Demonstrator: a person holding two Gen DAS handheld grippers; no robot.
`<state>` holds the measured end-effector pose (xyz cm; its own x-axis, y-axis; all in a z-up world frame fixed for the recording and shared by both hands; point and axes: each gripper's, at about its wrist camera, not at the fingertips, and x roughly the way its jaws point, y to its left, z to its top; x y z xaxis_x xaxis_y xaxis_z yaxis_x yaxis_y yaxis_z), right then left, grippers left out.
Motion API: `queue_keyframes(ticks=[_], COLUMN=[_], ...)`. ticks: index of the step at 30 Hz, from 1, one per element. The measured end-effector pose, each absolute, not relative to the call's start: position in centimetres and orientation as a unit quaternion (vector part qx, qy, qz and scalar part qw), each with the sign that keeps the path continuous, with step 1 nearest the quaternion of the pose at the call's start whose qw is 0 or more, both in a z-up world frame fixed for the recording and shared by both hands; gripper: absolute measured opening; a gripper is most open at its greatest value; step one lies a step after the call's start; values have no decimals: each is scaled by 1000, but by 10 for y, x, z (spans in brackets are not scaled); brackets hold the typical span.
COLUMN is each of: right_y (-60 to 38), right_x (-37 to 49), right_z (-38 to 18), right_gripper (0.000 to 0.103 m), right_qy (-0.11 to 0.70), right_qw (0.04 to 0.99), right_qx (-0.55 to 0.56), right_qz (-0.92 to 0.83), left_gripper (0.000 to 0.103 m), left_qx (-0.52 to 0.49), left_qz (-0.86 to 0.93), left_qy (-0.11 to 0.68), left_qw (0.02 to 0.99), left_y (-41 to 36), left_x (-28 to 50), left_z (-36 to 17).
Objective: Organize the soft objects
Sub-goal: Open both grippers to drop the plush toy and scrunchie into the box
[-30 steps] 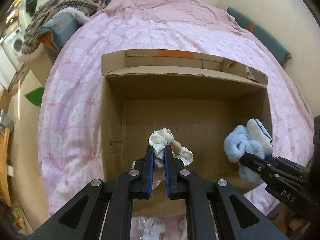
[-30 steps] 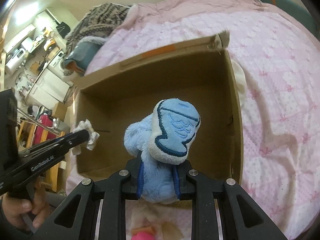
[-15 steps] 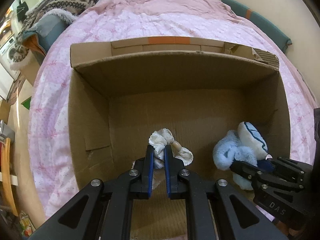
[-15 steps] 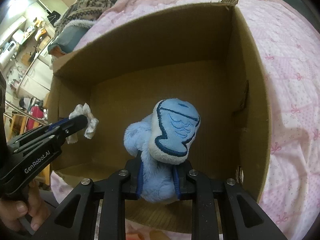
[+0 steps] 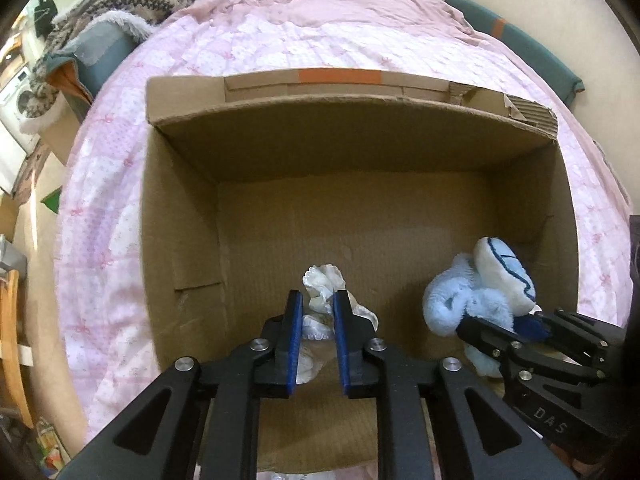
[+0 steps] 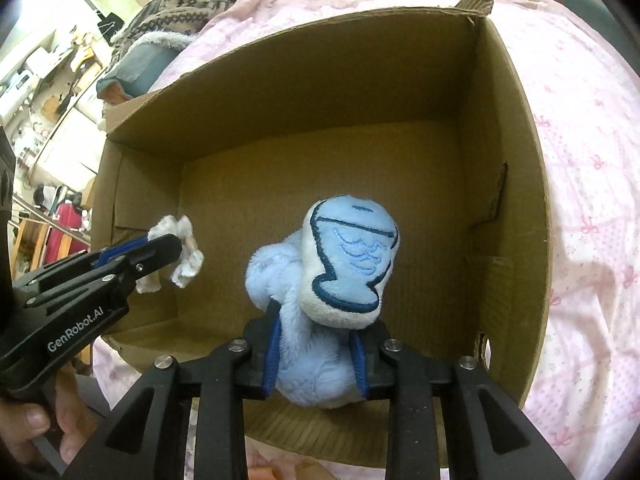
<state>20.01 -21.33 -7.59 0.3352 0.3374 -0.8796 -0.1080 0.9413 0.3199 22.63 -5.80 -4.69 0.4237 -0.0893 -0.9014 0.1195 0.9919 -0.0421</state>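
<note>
An open cardboard box (image 5: 184,216) (image 6: 508,128) stands on a pink bedspread. My left gripper (image 5: 316,300) is shut on a small white frilly cloth item (image 5: 322,280) and holds it inside the box above the floor; it also shows in the right wrist view (image 6: 180,256). My right gripper (image 6: 314,320) is shut on a light blue plush toy (image 6: 344,256) with a white, navy-edged foot, held inside the box to the right of the white item. The plush also shows in the left wrist view (image 5: 476,288).
The pink bedspread (image 5: 320,44) surrounds the box. A patterned knit blanket and grey cushion (image 5: 120,12) lie at the far left. A teal headboard strip (image 5: 516,40) runs along the right wall. Room furniture (image 6: 44,92) shows beyond the bed's left edge.
Both grippers have moved forward and down into the box with their items. The box now fills more of both views.
</note>
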Motion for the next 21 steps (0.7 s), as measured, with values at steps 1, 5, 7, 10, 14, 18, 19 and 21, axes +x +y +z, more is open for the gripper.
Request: queue_keyframes(ticks=[1,5,7,10,14,18,19,21], right_y=[-213,-216,-218,-221,-226,-228,-229,-233], right_x=[200,196,193,191,185,182,181,176], right_z=[-74,-71,-68,-61,-54,-48,-47,-44], right_gripper=[30,40,51,61,72,72,72,72], right_qy=[558,550,544,536,523,520,519,518], right_qw=[812,817,821,827,837,838,839,840], right_qx=[101,104,108,109,110,113,113,116], right_qz=[137,139,139,134,121,120,118,114], left_gripper=[19,48,65,67,67,67,67,67], left_qx=[14,16,22,21,16,14,12,9], left_qz=[-61,-57,-49,-46,-44,-39,-38,-39], left_qy=[532,528,522,519,519,516,515,514], left_qw=[844,847,851,853,854,856,856,857], left_y=[-58,-57,-57,-56,-53,-48,-48,-46], left_x=[226,223,220,216,209,204,202,197], left_z=[-46,-42,-38,-33,-28,-22,-21,-17])
